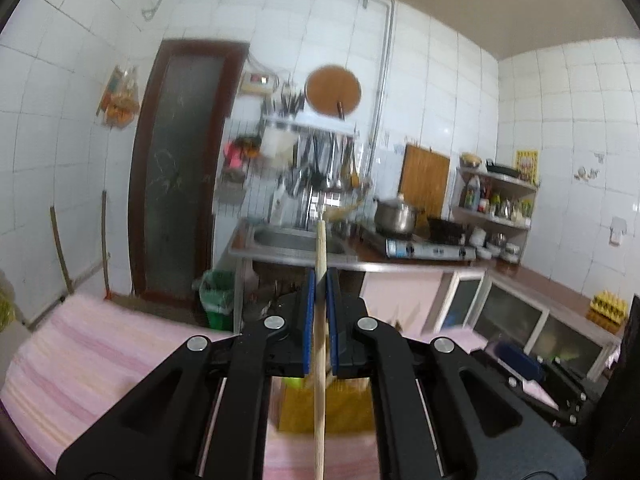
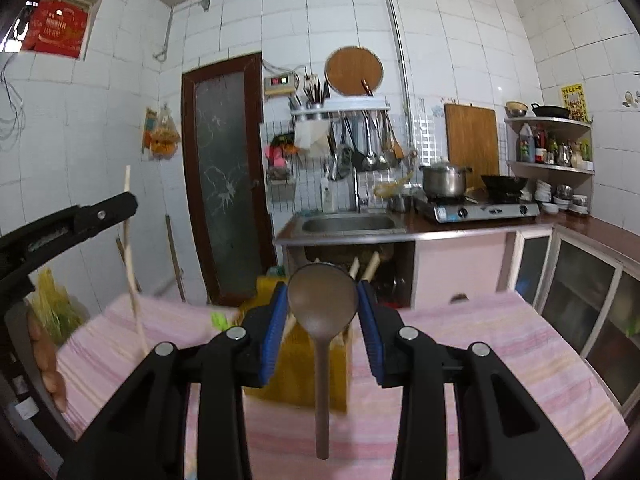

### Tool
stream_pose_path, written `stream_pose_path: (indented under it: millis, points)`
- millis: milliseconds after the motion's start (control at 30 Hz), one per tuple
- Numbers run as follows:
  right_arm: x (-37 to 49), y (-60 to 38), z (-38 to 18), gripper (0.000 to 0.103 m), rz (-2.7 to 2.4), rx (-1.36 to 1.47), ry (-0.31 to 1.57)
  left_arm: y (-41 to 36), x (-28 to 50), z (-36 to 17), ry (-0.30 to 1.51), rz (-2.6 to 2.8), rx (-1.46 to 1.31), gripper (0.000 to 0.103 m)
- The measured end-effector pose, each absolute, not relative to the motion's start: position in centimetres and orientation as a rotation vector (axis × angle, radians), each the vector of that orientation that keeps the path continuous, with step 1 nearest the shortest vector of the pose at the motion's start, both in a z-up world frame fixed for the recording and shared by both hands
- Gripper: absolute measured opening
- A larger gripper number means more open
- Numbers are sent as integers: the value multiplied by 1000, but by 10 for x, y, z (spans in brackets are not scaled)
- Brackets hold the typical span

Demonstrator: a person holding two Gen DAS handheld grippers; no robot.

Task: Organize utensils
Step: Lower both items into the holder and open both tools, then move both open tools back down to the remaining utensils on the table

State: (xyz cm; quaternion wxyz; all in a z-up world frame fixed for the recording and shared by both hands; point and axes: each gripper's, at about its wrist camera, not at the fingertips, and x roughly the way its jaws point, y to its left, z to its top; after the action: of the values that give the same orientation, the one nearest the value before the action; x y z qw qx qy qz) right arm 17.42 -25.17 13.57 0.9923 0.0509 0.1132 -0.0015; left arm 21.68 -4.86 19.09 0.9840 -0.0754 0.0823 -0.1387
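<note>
Utensils are up in both grippers, lifted above the yellow holder (image 2: pixel 296 364) that stands on the pink-striped tablecloth (image 2: pixel 500 344). The left gripper (image 1: pixel 320 280) has its blue pads squeezed nearly together on a thin pale wooden stick (image 1: pixel 319 340), which stands close to upright and pokes out above and below the pads, its lower end hanging over the holder. From the right-hand camera the same stick (image 2: pixel 134 280) shows off to the left of the holder, clamped in the left gripper's black arm.

The right gripper (image 2: pixel 323 300) stands at a moderate width, its blue pads pressed against the two sides of a brown wooden spoon (image 2: pixel 322 300) at the bowl; the bowl faces the camera and the handle hangs straight down in front of the holder. More wooden handles (image 2: pixel 372 266) stick up out of the holder behind the spoon.

Beyond the holder, across the room, a steel sink (image 2: pixel 348 224) is set in a counter, with a gas stove (image 2: pixel 480 210) carrying a steel pot (image 2: pixel 444 180) to its right.
</note>
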Motion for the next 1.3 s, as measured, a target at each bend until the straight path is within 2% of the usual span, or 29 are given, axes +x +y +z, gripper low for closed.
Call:
stream_pose_path:
  millis: [167,367,700,1000,1067,1100,1133,1167,1200,1300]
  points:
    - [207,-250,169,36,1,96,174,-64,259,220,111,-259,-158,5]
    - [254,-254,175,36,-4,111,160,-83,320,215,99,-224,-147,5]
    - [311,-265,115,36,-61,152,230,-94,380,157,184,-200,-111,5]
    - [321,-270,86,37,-94,147,353,-86,388,128,280,-193,-91,5]
    - [317,-269,90,42,-105,137,366,-81,381,133,302,-200,-89,12]
    - [312,-270,94,53,-116,134,365,-77,377,136,307,-202,-94,24]
    - [307,-270,97,58,-128,131,364,-74,372,139,308,-200,-99,46]
    - [302,-270,101,62,-138,128,367,-69,364,144,307,-191,-103,55]
    - [297,-271,105,62,-142,125,381,-64,354,149,299,-183,-106,70]
    - [279,-272,110,69,-154,116,430,-51,328,158,298,-167,-80,88]
